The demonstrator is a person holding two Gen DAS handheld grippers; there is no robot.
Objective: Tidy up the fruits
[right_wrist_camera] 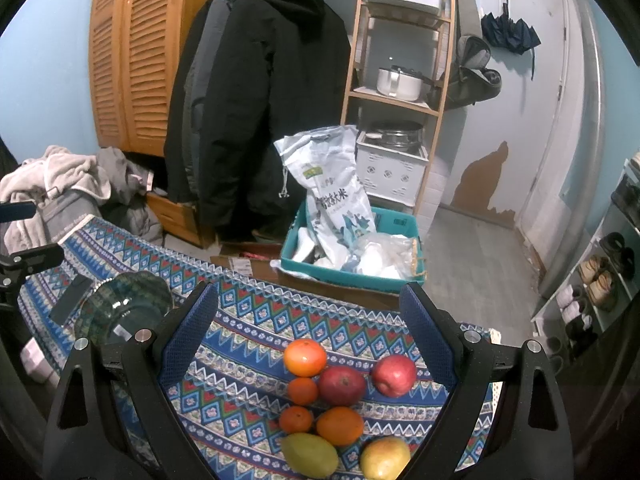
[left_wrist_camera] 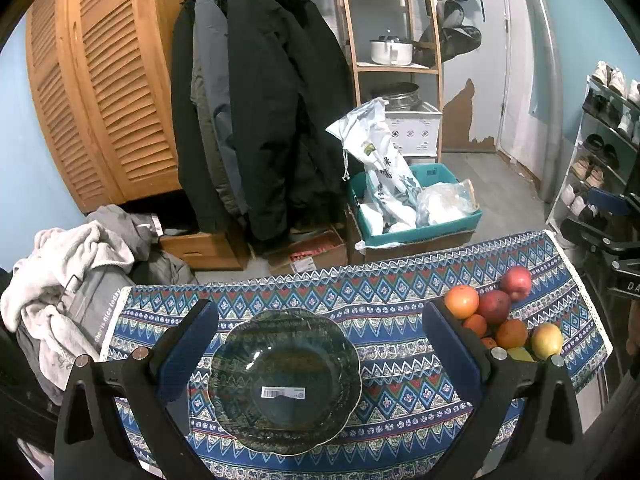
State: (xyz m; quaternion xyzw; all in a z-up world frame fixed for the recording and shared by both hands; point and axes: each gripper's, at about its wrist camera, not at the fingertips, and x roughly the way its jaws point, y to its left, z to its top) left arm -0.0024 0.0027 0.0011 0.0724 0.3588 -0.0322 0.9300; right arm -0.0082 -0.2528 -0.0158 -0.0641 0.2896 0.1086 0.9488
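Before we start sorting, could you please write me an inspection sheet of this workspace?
Surface: table under a blue patterned cloth.
Job's things: empty glass bowl with a barcode sticker; eight loose fruits grouped to its right, among them a red apple, an orange and a green mango.
Clutter: dark flat item beside the bowl.
Grippers: left tongs open around the bowl; right tongs open above the fruits.
Cables: nothing seen.
Surroundings: hanging coats, wooden shelf, rice bag in a teal box, laundry pile, shoe rack.
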